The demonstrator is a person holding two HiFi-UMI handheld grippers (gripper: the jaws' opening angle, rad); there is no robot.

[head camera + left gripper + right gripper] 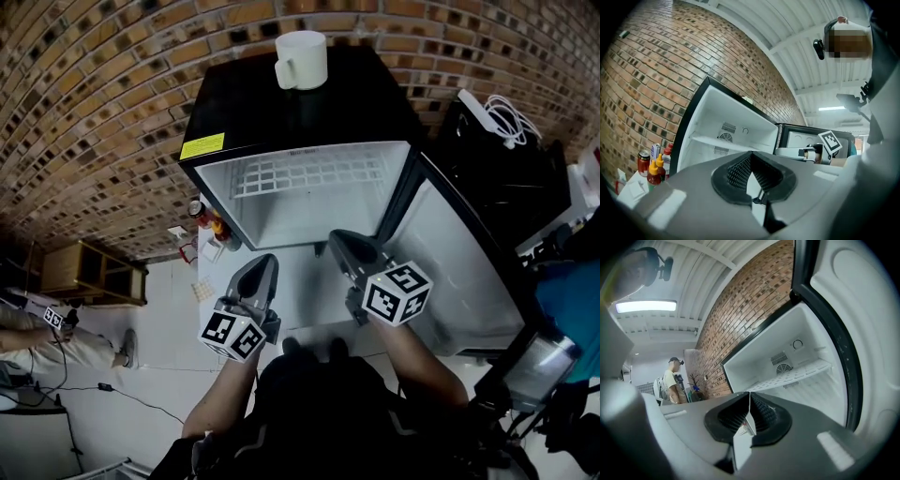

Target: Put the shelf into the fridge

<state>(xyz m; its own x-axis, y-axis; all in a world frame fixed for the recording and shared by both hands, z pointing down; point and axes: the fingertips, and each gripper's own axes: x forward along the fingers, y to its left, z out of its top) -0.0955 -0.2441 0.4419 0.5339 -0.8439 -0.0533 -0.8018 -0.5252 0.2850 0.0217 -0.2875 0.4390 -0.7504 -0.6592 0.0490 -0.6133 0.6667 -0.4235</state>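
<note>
As seen in the head view, shows the task near its end, by judgement: shelf [309, 173], a white wire grid, already lying level across the upper fridge [244, 112], with door [459, 272] swung wide at right and mug [300, 58] on top. Shows left gripper [265, 264] and right gripper [343, 244] just outside the opening, both clenched on nothing and clear of the shelf. Calls next, probably, for checking that the shelf sits true, then swinging the door shut.

Left gripper view: looks along pressed-together, empty jaws toward the shelf [717, 143], here a pale level band spanning the cavity just below the fan grille [725, 137]. Catches bottles [654, 171] low at left.

Right gripper view: looks past jaws again clamped on nothing to the shelf [797, 376], slatted, white, apparently level from wall to wall.
</note>
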